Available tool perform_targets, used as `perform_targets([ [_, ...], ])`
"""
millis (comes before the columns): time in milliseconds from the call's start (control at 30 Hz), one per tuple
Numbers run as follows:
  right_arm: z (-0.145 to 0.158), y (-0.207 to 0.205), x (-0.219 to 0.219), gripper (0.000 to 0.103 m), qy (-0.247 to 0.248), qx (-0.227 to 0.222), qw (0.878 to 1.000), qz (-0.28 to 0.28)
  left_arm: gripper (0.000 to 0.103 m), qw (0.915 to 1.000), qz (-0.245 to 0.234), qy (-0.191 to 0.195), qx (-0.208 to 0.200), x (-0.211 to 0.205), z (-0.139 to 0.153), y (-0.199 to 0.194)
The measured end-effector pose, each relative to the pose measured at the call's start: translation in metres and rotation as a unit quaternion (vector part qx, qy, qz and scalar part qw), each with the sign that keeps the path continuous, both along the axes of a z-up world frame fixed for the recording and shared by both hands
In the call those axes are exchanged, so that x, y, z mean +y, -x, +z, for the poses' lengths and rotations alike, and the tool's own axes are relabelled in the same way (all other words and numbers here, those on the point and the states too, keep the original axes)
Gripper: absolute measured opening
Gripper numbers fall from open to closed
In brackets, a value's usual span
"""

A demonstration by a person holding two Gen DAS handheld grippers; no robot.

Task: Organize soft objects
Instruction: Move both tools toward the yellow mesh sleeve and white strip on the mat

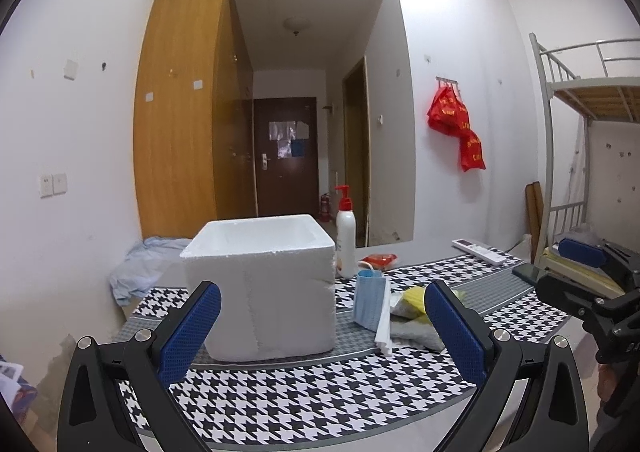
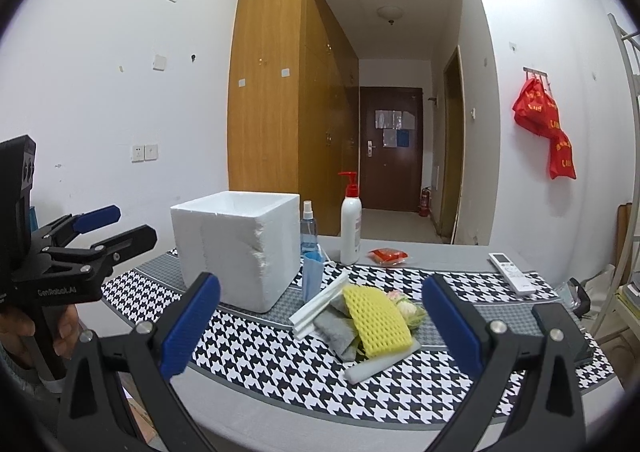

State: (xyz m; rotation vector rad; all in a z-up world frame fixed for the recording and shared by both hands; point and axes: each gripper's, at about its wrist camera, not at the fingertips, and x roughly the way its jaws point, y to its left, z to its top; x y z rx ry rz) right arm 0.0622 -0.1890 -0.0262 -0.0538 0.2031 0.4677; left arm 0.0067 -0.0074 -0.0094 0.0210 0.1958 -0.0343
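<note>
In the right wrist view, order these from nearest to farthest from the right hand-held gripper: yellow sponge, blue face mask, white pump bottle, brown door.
From the right hand-held gripper:
1. Yellow sponge, on the pile just ahead.
2. Blue face mask, beside the foam box.
3. White pump bottle, at the table's far edge.
4. Brown door, down the hallway.

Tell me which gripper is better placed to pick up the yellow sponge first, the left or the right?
Right, probably. The right gripper is open, with the yellow sponge lying between its fingers in its view. The left gripper faces the white foam box instead.
</note>
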Motion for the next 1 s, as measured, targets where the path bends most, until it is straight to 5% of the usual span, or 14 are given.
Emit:
perform_targets([
  [1000, 0.000, -0.015, 0.001, 0.102, 0.001, 0.013, 1.000, -0.003, 0.102, 0.9999, -0.004, 0.014, 0.007, -0.001, 0.001, -0.008],
])
